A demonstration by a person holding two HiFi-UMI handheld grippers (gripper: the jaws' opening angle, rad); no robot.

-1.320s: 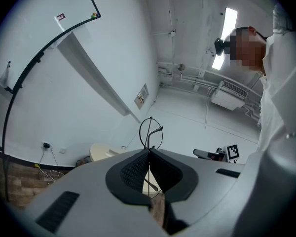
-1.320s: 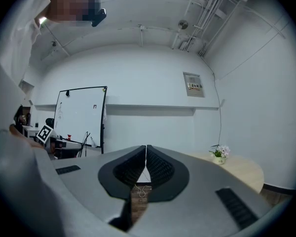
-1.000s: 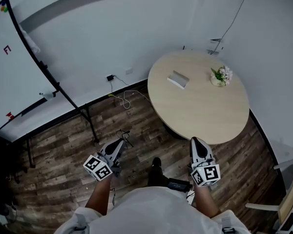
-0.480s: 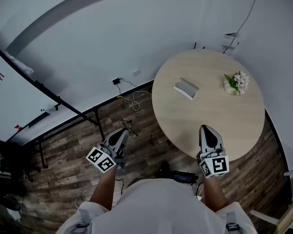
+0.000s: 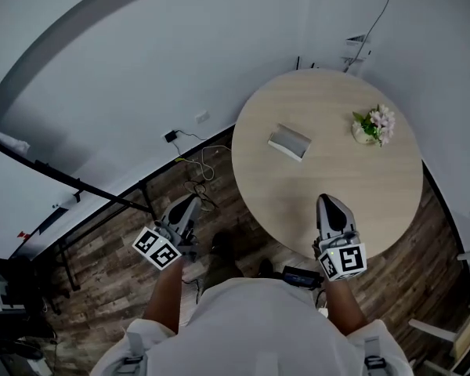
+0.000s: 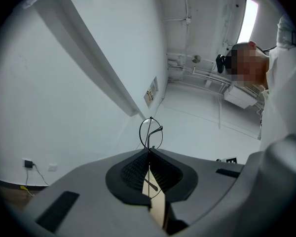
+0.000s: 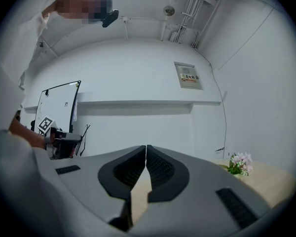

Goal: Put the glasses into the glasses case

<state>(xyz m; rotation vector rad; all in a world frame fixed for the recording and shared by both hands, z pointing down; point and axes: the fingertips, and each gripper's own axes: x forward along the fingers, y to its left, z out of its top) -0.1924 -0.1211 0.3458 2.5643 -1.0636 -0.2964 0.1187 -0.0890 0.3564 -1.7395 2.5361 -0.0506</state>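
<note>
Thin wire-framed glasses [image 6: 151,132] stick up from my left gripper [image 6: 149,152], whose jaws are shut on them. In the head view that left gripper [image 5: 189,205] hangs over the wooden floor, left of the round table [image 5: 337,186]. A grey glasses case [image 5: 289,142] lies on the table's far half. My right gripper [image 5: 331,207] hovers at the table's near edge; in its own view the right gripper [image 7: 146,148] has its jaws pressed together with nothing between them.
A small pot of pink flowers [image 5: 373,124] stands on the table's far right. Cables and a wall socket [image 5: 189,153] lie on the floor by the white wall. A whiteboard stand's legs [image 5: 102,202] reach in at left. A chair [image 5: 446,335] sits at lower right.
The view has shifted so the table sits nearer and more centred; the whiteboard has slid out at left. Both grippers keep about the same pose, the right one now over the table's near edge.
</note>
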